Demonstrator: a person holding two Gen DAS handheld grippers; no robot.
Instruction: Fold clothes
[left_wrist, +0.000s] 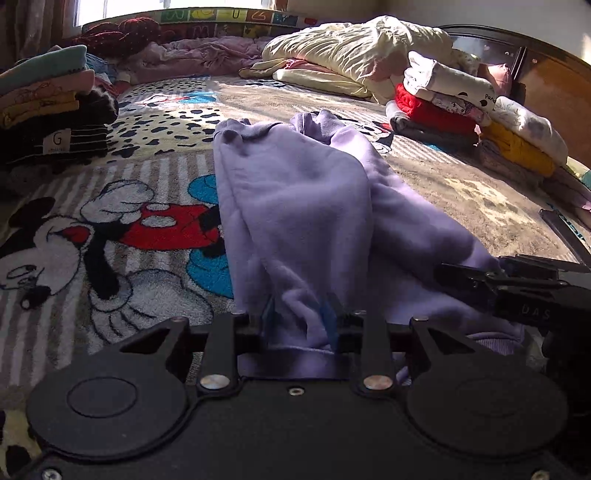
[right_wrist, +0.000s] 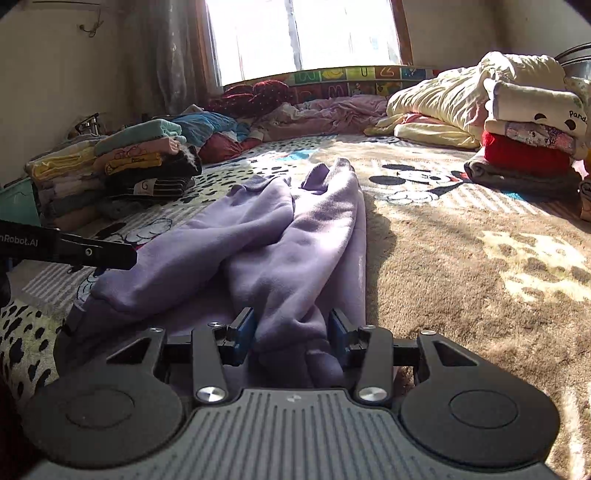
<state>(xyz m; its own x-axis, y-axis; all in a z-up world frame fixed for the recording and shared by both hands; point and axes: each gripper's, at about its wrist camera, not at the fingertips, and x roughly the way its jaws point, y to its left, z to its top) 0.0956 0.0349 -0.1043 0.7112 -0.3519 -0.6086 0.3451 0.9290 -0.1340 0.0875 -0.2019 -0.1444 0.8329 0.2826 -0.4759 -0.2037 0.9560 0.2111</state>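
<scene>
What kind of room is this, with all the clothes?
Most likely a bedroom: a bed under a cartoon-mouse blanket, a rumpled cream quilt near the window, and stacks of folded clothes around purple trousers.

Bare blanket (right_wrist: 461, 266) lies open right of the lilac garment (right_wrist: 280, 240); folded stacks (right_wrist: 110, 173) flank both sides.

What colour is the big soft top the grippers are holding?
Lilac purple, plain; the sweatshirt shows best in the right wrist view.
</scene>
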